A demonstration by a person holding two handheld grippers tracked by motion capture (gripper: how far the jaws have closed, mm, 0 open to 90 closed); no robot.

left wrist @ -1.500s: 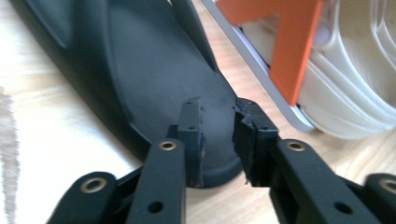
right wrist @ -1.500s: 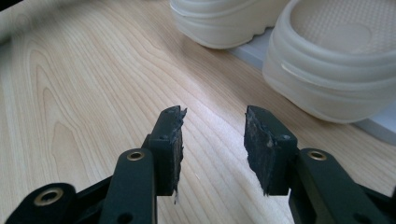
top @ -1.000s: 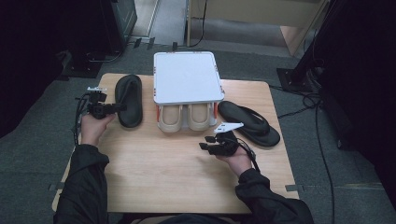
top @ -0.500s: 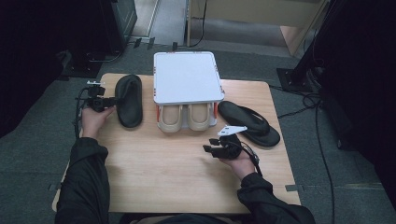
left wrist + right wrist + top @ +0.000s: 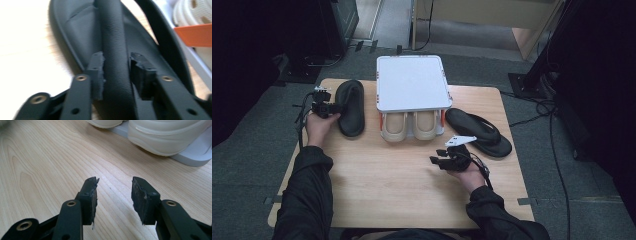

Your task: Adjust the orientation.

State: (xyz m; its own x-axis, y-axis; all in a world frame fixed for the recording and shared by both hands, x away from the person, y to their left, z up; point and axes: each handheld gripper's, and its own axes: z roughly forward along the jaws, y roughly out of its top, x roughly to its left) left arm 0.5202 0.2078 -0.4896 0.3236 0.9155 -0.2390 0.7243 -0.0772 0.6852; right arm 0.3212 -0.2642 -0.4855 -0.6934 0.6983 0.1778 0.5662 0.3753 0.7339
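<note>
Left tool (image 5: 116,72) sits astride the strap (image 5: 112,37) of the black slide (image 5: 350,107), which lies at the table's (image 5: 387,190) left side, just beside the white rack (image 5: 412,82). Its jaws have just been closing with the strap between them. The left pad looks to touch the strap; a thin gap seems to remain at the right pad, so I judge it not yet clamped.

Right tool (image 5: 113,192) hovers over bare wood near the front of the rack, jaws apart, nothing between them. Cream clogs (image 5: 160,135) sit on the rack's lower shelf just ahead of it. A black flip-flop (image 5: 479,132) lies to the rack's right.

Risks as I see them:
- The strap is soft and rounded; a shallow pinch near the pad tips could slip off once I lift.
- Held by the strap alone, the slide may swing and knock the rack's orange corner (image 5: 193,35).
- The left gripper view is blurred, so contact is hard to confirm.
</note>
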